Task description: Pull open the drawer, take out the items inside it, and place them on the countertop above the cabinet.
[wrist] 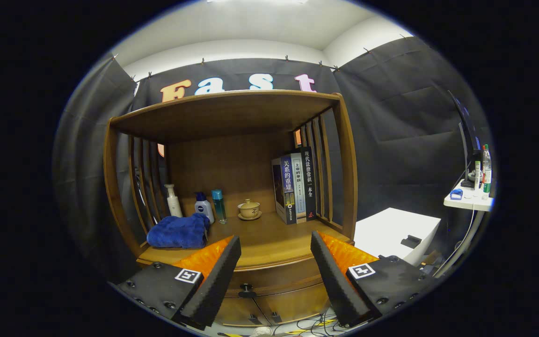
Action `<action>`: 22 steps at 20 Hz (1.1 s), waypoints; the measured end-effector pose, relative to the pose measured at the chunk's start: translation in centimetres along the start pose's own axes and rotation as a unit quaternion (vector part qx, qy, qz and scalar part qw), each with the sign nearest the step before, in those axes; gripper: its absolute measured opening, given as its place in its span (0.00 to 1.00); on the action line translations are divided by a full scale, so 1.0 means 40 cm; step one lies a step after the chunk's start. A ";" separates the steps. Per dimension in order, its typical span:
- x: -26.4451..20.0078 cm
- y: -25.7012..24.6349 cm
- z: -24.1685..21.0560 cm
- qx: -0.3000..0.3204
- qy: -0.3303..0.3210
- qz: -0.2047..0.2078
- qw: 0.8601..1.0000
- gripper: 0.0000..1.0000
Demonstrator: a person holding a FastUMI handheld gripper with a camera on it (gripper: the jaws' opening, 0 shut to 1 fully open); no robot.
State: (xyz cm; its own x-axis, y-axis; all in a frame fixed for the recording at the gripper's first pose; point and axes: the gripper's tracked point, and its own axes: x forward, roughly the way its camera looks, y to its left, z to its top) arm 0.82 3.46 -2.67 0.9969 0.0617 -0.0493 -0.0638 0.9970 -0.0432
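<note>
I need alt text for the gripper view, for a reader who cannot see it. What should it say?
The gripper hangs open before a wooden cabinet, its jaws either side of the closed drawer's dark knob. On the countertop beyond lie a blue towel, three bottles, a lidded teacup and upright books.

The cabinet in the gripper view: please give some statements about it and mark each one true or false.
1. The drawer is closed. True.
2. The gripper is shut on the knob. False: its fingers are open, with the knob between them, untouched.
3. The towel lies on the countertop. True.
4. The books lie flat. False: they stand upright.
5. The teacup is on top of the towel. False: it stands apart, nearer the books.
</note>
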 end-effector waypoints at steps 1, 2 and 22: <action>0.000 0.005 -0.002 0.001 -0.001 0.001 1.000 0.98; 0.001 0.009 -0.005 0.001 -0.002 0.002 1.000 0.98; 0.099 0.069 -0.300 -0.036 0.018 0.051 0.998 0.99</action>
State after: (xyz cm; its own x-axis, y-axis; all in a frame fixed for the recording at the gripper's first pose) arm 4.02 5.90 -14.97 0.9827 0.1600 -0.0935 -0.1698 0.9795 -0.1083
